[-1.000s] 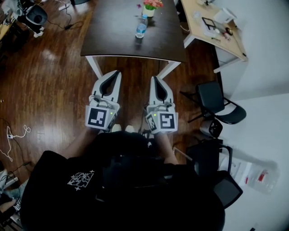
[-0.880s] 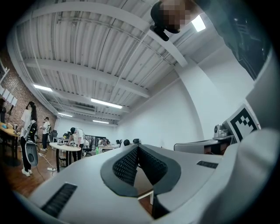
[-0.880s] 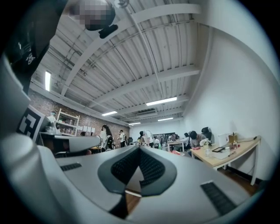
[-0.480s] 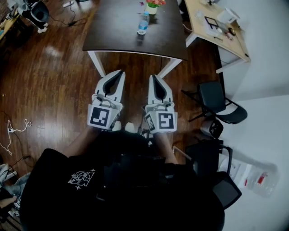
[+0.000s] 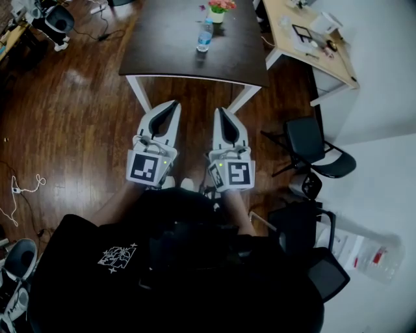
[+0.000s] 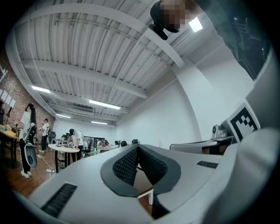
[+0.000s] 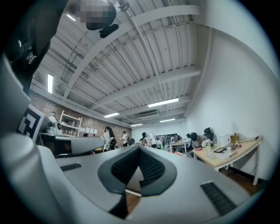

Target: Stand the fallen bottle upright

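A clear water bottle (image 5: 204,37) with a blue label is on the dark table (image 5: 162,45), near its far end; from this height I cannot tell whether it stands or lies. Both grippers hang side by side above the wooden floor, short of the table's near edge and well away from the bottle. The left gripper (image 5: 173,104) has its jaws together with nothing between them, as its own view confirms (image 6: 138,148). The right gripper (image 5: 219,110) is likewise shut and empty (image 7: 140,148). Neither gripper view shows the bottle.
A pot of pink flowers (image 5: 220,8) stands just behind the bottle. To the right are a light wooden desk (image 5: 312,39) and black office chairs (image 5: 318,149). A white cable (image 5: 13,195) lies on the floor at left, with a shoe (image 5: 19,260) near it. People stand far off.
The left gripper has edged slightly toward the table. A shoe has come into view at the lower left. Both grippers stay shut.
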`<state>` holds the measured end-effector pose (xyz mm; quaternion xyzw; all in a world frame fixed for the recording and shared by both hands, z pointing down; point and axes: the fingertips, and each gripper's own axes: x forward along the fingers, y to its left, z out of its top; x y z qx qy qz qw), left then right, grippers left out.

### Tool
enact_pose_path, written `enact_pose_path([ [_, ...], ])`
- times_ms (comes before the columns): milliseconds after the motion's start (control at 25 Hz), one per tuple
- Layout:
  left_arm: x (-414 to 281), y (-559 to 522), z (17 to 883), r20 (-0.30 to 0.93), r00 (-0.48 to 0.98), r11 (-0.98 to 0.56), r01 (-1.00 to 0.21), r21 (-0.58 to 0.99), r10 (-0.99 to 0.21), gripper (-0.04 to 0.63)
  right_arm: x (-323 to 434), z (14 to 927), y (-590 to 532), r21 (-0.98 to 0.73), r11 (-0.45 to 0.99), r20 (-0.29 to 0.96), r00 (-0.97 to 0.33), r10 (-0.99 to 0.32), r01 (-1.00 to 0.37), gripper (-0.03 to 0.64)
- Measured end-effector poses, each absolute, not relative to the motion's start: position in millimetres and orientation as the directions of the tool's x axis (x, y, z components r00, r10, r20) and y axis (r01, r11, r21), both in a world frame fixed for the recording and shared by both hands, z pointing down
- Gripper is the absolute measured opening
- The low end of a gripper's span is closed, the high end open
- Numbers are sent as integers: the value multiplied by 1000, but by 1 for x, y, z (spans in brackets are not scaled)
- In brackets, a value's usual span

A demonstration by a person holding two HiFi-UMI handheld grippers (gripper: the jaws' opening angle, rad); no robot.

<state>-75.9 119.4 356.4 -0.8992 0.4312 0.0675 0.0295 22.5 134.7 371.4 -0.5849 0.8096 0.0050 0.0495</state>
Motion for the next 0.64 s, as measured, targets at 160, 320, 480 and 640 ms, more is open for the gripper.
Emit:
enact_pose_path([
  [160, -74, 119, 355, -149, 621, -629, -777, 5, -769, -3, 23, 370, 133, -52, 315, -88, -310, -947, -948, 14],
  [320, -72, 119, 355, -148, 622, -630, -777, 4, -769, -3, 25, 371, 134, -45, 311, -80, -307, -948, -949, 14],
  [480, -70, 118, 355, -149, 623, -631, -776, 6, -768, -3, 26, 370, 133, -43, 312, -86, -308, -948, -949, 14],
  [640, -68, 116, 355, -149, 627, -634, -773, 1, -765, -3, 27, 369, 130, -43, 314, -90, -309, -947, -948, 14],
])
